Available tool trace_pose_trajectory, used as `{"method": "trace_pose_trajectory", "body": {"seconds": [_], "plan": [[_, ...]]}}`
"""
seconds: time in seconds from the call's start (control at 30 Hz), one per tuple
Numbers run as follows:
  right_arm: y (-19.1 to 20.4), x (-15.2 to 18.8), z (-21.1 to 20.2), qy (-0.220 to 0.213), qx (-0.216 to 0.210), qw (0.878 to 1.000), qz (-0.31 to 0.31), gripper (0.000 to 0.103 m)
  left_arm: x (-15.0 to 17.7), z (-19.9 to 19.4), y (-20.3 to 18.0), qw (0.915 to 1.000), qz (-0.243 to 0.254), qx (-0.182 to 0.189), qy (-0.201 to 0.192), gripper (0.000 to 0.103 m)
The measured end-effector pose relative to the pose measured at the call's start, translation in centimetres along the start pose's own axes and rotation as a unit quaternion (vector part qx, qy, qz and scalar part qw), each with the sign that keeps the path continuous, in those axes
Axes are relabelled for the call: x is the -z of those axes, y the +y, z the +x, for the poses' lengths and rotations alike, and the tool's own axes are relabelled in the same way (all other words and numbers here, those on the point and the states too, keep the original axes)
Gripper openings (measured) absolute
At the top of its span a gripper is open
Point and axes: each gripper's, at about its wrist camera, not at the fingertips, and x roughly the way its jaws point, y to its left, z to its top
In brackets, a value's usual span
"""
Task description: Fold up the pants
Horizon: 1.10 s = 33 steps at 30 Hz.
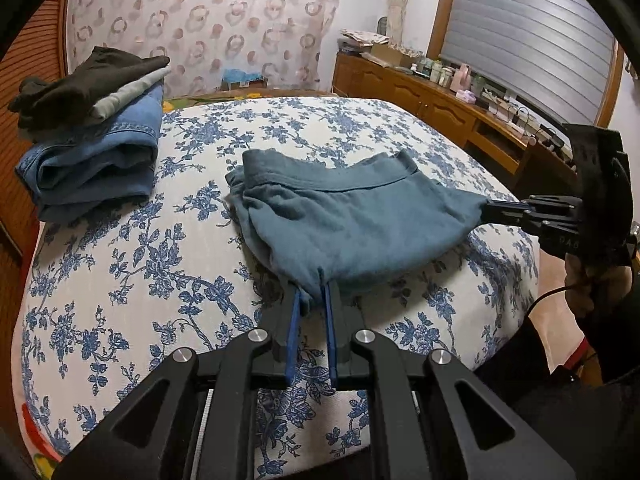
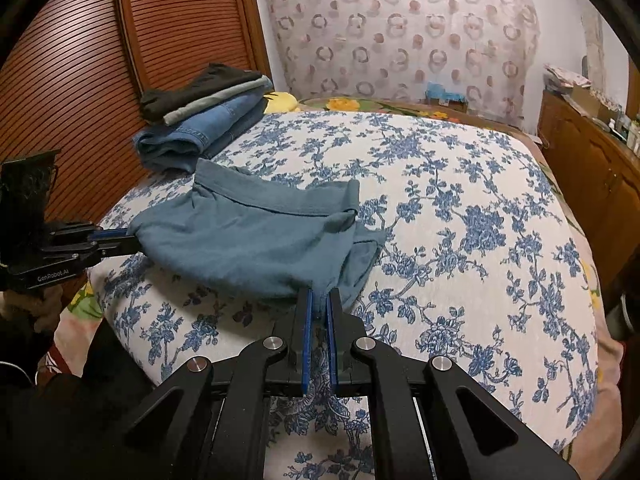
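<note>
Teal-blue pants (image 1: 344, 220) lie bunched on the flowered bed cover, waistband at the far side; they also show in the right wrist view (image 2: 256, 236). My left gripper (image 1: 314, 286) is shut on the near hem of the pants. My right gripper (image 2: 319, 300) is shut on another near corner of the fabric. In the left wrist view the right gripper (image 1: 486, 210) pinches the pants' right corner. In the right wrist view the left gripper (image 2: 130, 238) pinches the left corner. The cloth hangs stretched between both and is lifted slightly at the near edge.
A stack of folded clothes, jeans under grey and black items (image 1: 92, 128), sits at the bed's far left (image 2: 204, 120). The bed cover (image 1: 140, 280) ends close in front. A wooden cabinet with bottles (image 1: 440, 92) stands right; a slatted wardrobe (image 2: 80, 60) stands left.
</note>
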Motion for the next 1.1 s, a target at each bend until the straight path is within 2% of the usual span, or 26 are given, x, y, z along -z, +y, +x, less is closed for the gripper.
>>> {"method": "trace_pose_trajectory", "body": {"seconds": [0.1,0.17,0.4,0.5,0.53,0.8,0.87,0.93,1.07,1.1], "plan": [[0.0,-0.1,0.4,0.006,-0.002,1.0,0.0,0.006,-0.1,0.0,0.0,1.0,0.0,-0.001,0.002,0.012],[0.0,0.0,0.4,0.009,-0.002,1.0,0.001,0.006,-0.1,0.0,0.0,1.0,-0.003,-0.004,0.003,0.019],[0.3,0.0,0.0,0.003,0.002,1.0,-0.005,0.006,-0.3,-0.4,0.4,0.9999,-0.011,-0.011,-0.003,0.028],[0.3,0.1,-0.1,0.004,0.002,1.0,-0.008,0.006,-0.5,-0.8,0.8,0.9998,-0.015,-0.012,-0.012,0.038],[0.3,0.2,-0.1,0.004,0.003,1.0,-0.008,0.006,-0.6,-0.8,0.9,0.9997,-0.017,-0.012,-0.014,0.046],[0.0,0.1,-0.5,0.0,0.005,1.0,-0.003,0.006,-0.7,0.9,2.8,0.999,-0.039,-0.024,-0.003,0.051],[0.0,0.1,-0.8,-0.001,0.006,1.0,-0.004,0.006,-0.8,1.2,3.1,0.9987,-0.043,-0.026,-0.002,0.06],[0.0,0.0,-1.0,-0.002,0.007,1.0,-0.006,0.006,-1.0,1.2,3.6,0.9983,-0.052,-0.026,-0.011,0.079],[-0.2,-0.2,-1.0,-0.002,0.005,1.0,-0.004,0.006,-1.8,1.8,4.4,0.9978,-0.062,-0.023,-0.008,0.08],[-0.3,-0.3,-0.9,-0.002,0.004,1.0,-0.002,0.01,-2.1,1.9,4.5,0.9978,-0.06,-0.026,-0.009,0.08]]}}
